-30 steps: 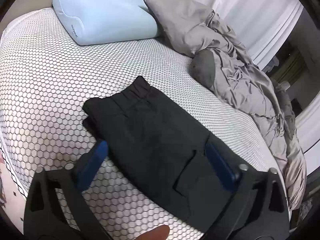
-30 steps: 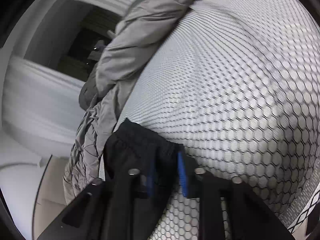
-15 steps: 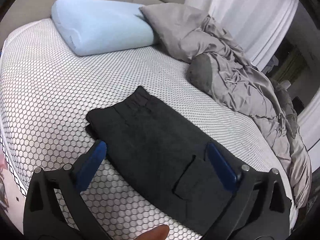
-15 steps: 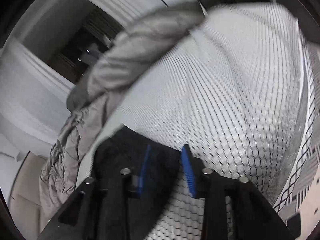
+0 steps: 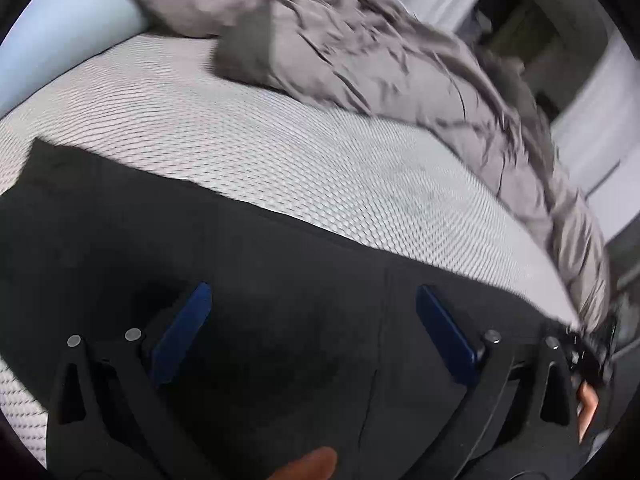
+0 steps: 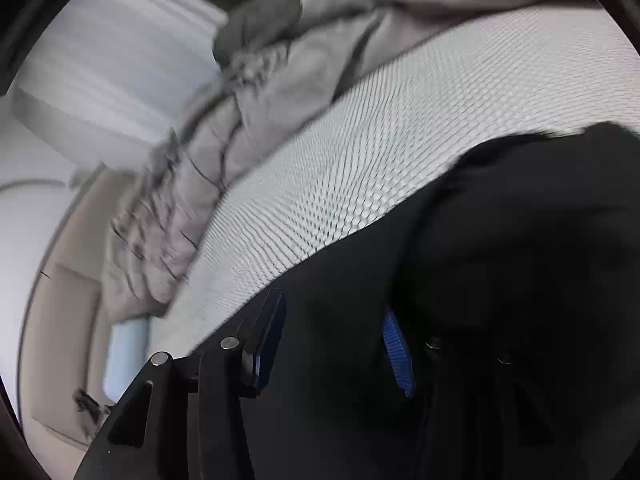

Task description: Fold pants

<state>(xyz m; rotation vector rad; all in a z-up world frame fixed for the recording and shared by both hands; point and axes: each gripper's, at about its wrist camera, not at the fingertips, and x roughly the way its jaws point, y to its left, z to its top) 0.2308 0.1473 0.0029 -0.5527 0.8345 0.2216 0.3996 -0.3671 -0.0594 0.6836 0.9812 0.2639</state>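
The black pants [image 5: 280, 248] lie folded flat on the white honeycomb-patterned mattress [image 5: 280, 140]. My left gripper [image 5: 312, 292] hovers low over them, wide open, with its blue pads [image 5: 180, 336] apart above the dark cloth and nothing pinched. In the right wrist view the pants [image 6: 520, 240] fill the lower right. My right gripper [image 6: 334, 306] is over their edge with its jaws opening. Black cloth shows in the gap, but the pads [image 6: 396, 348] do not press on it. Both views are blurred by motion.
A crumpled grey duvet [image 5: 380, 52] is heaped along the far side of the bed, and a pale blue pillow [image 5: 60, 40] lies at the upper left. White curtains [image 6: 100, 80] and beige floor [image 6: 60, 280] lie beyond the bed's edge. A fingertip [image 5: 312, 464] shows at the bottom.
The right gripper's pads have spread apart from the pants edge they were shut on. Both grippers have swung sideways and now sit closer over the pants. The left stays open.
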